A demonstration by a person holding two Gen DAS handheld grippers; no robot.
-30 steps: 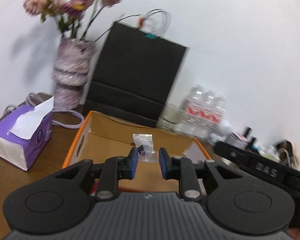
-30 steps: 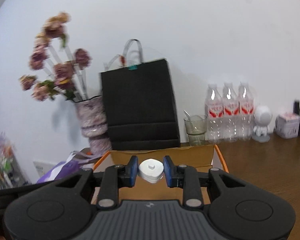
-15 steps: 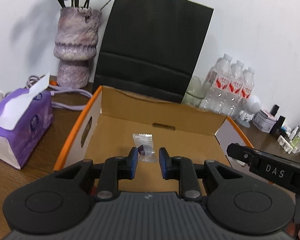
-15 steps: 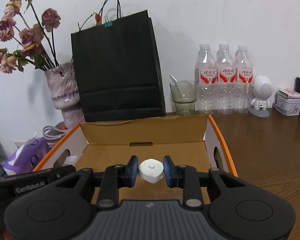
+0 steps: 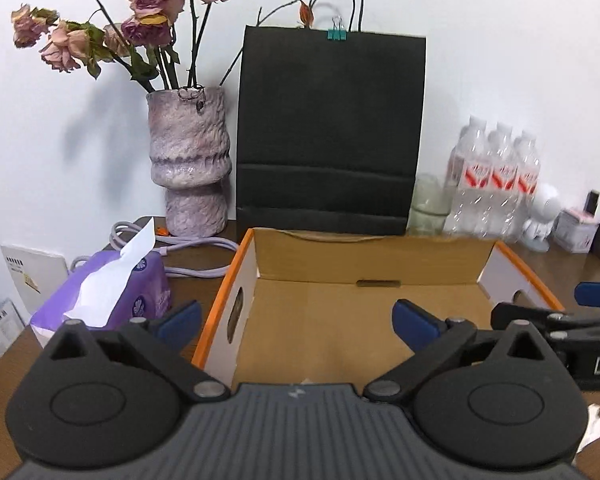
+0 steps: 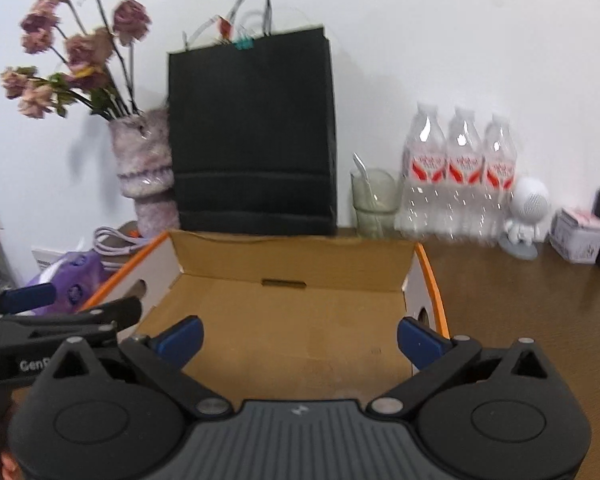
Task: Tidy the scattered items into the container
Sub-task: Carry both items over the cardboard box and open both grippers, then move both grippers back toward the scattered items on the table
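Observation:
An open cardboard box (image 5: 360,256) with orange edges lies right in front of both grippers, its brown floor bare where I can see it. My left gripper (image 5: 296,322) hangs over the box's near left part, jaws opening wide, nothing between the blue pads (image 5: 180,320). My right gripper (image 6: 300,338) hovers over the same box (image 6: 292,258), jaws also opening wide and holding nothing. Each gripper shows at the edge of the other's view: the right gripper (image 5: 560,316) and the left gripper (image 6: 60,312). The clear packet and the white piece are out of sight.
Behind the box stand a black paper bag (image 5: 328,132), a mottled vase (image 5: 188,160) of dried roses, a glass (image 6: 374,200) and three water bottles (image 6: 458,172). A purple tissue pack (image 5: 112,292) and a cable lie left of it. A white figurine (image 6: 528,216) and a tin stand at right.
Both grippers' jaws have spread wide. The clear packet has left the left jaws and the white piece the right jaws; neither is visible now. Both grippers shifted over the box.

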